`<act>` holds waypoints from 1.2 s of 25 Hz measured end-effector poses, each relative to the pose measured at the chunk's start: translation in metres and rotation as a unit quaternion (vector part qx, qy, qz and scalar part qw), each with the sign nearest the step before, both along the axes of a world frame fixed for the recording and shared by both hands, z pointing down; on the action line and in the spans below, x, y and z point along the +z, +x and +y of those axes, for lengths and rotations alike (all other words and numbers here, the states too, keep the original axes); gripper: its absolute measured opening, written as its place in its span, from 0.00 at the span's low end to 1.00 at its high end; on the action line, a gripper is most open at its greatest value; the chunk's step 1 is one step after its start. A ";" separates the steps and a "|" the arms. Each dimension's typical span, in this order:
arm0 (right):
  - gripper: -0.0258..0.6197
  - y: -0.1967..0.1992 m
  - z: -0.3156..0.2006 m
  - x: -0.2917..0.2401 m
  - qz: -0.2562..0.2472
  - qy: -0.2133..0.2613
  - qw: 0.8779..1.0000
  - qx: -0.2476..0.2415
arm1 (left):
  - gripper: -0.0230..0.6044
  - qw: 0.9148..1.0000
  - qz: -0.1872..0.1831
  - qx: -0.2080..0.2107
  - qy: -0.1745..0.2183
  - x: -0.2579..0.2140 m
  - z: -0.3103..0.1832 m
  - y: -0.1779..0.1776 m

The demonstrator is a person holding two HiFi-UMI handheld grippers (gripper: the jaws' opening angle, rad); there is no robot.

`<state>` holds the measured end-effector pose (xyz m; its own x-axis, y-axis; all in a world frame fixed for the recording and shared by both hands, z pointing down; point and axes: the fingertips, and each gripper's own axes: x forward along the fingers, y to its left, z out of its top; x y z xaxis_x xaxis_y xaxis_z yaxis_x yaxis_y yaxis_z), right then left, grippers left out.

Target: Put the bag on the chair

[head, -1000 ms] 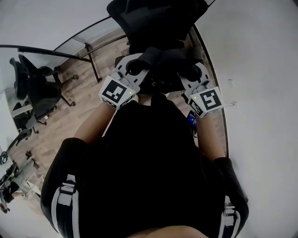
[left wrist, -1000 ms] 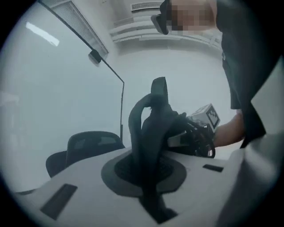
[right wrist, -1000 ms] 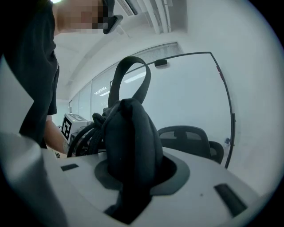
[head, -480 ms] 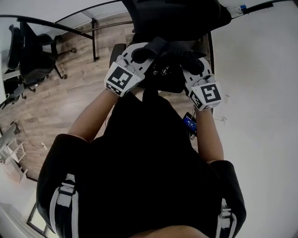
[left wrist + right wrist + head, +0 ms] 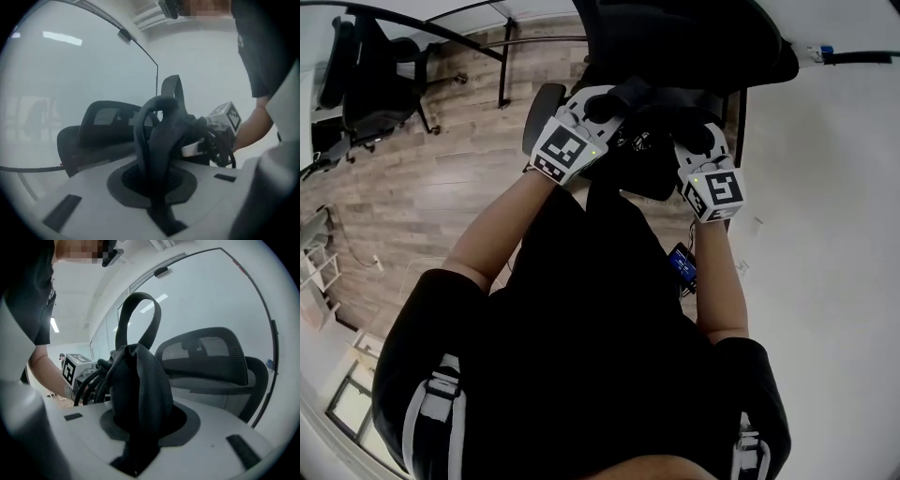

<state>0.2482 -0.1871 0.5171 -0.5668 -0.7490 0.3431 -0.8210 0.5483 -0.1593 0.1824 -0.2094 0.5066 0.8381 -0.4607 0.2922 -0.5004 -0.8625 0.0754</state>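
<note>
Grips the black bag (image 5: 645,142) with 2 tools: left hand-held gripper (image 5: 158,187) pinched on a fold of its fabric, right hand-held gripper (image 5: 136,437) clamped on bunched cloth. Holds it between both, strap loop (image 5: 138,303) upright, just before the black mesh chair (image 5: 213,357). Cannot tell whether touching the seat.

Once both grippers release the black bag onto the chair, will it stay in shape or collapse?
Probably floppy: the bag bunches into soft folds where the right gripper pinches it. It will likely slump on the chair. Its matte cloth seems unlikely to slip.
</note>
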 end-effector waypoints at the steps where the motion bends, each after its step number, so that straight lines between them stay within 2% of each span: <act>1: 0.21 0.001 -0.004 0.006 0.000 -0.004 1.000 0.000 | 0.09 1.000 -0.002 -0.002 -0.003 0.006 -0.004 0.001; 11: 0.21 0.008 -0.036 0.074 0.015 -0.044 0.999 -0.005 | 0.09 0.998 -0.032 -0.022 -0.047 0.077 -0.036 0.008; 16: 0.21 0.013 -0.049 0.106 0.005 -0.059 0.998 0.004 | 0.09 0.997 -0.024 -0.024 -0.070 0.105 -0.051 0.015; 27: 0.21 0.022 -0.075 0.177 0.003 -0.098 0.995 0.031 | 0.09 0.993 -0.040 -0.032 -0.105 0.180 -0.079 0.026; 30: 0.21 0.026 -0.080 0.190 -0.001 -0.101 0.994 0.043 | 0.09 0.992 -0.034 -0.036 -0.114 0.192 -0.085 0.030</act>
